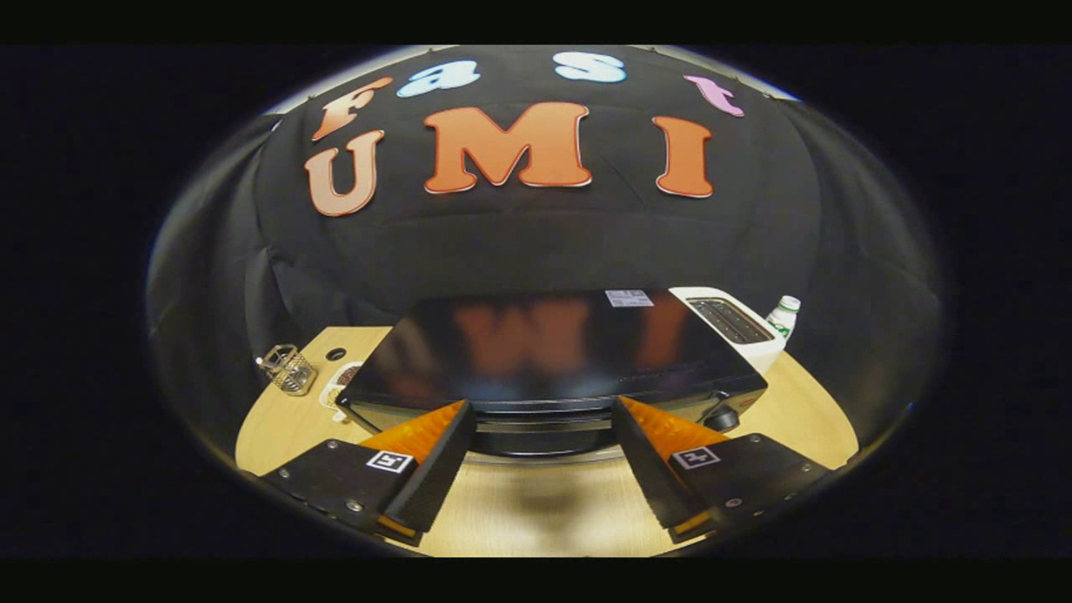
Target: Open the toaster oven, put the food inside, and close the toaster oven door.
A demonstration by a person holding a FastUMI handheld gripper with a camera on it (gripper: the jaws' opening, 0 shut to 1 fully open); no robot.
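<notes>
**Gripper open in front of the closed toaster oven**

Nearest are the two fingers of the gripper [543, 444]. They stand wide apart and hold nothing; between them only the pale wooden table [536, 511] is seen. On each finger mount there is a small square marker with a black pattern.

Just beyond the fingertips stands the toaster oven [553, 352], black with a glossy top. Its door [544, 423] looks closed, and the handle bar at the door's upper edge lies right ahead, between the fingertips. A dark knob [722, 416] sits at the front, right of the door.

The step in hand is probably opening the door. To do it well, I would bring both fingers level around the handle at its middle, close them firmly, then pull outward and down along the hinge arc, not straight back.

Left of the oven are a small wire basket [289, 368] and a white plate [339, 392], maybe with the food, half hidden. Behind on the right are a white toaster [737, 322] and a bottle [783, 316].

A white sticker [628, 298] lies on the oven top; its writing is too small to read.
</notes>
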